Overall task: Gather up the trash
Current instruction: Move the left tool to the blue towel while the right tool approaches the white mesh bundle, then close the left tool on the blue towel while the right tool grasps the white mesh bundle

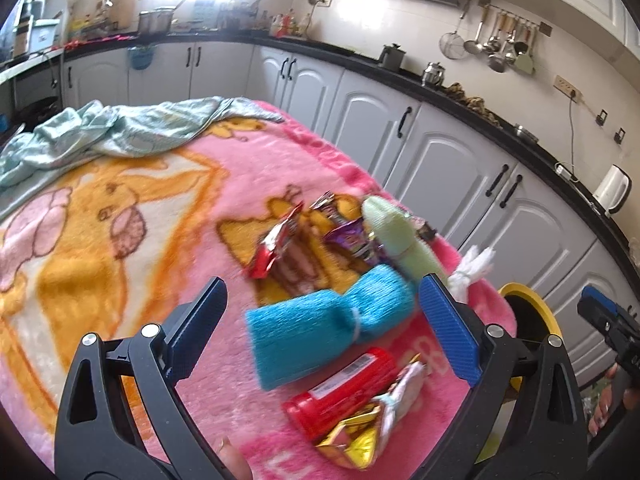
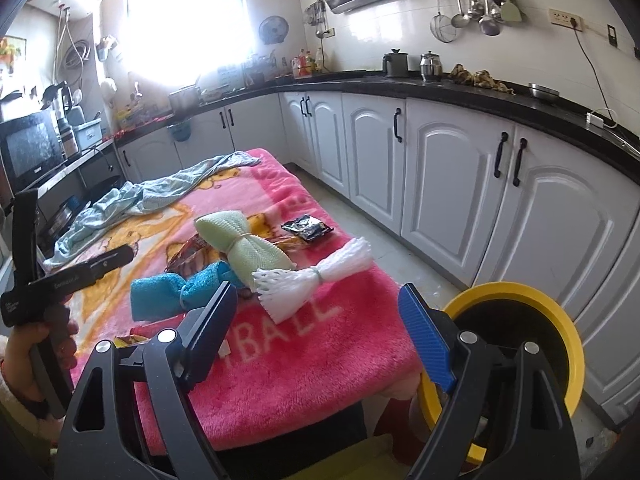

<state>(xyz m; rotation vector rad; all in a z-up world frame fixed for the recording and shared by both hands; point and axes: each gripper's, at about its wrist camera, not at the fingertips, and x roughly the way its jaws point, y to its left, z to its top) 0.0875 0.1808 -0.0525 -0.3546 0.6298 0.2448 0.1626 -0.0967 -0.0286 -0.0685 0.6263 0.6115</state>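
Trash lies on the pink blanket (image 1: 120, 240). There is a blue foam net (image 1: 328, 328), a green foam net (image 1: 396, 236), a white foam net (image 2: 316, 280), a red wrapper (image 1: 276, 244), a purple wrapper (image 1: 352, 240), a red packet (image 1: 344, 392), a gold wrapper (image 1: 356, 436) and a black wrapper (image 2: 308, 228). My left gripper (image 1: 322, 284) hangs open above the blue net, holding nothing. My right gripper (image 2: 318, 290) is open and empty over the blanket's near corner, just short of the white net. A yellow-rimmed bin (image 2: 504, 292) stands on the floor to its right.
A crumpled light blue cloth (image 1: 120, 128) lies at the blanket's far end. White cabinets (image 2: 460, 184) under a black counter run along the right and back. A narrow strip of floor separates them from the table. A hand (image 2: 24, 360) holds the left gripper.
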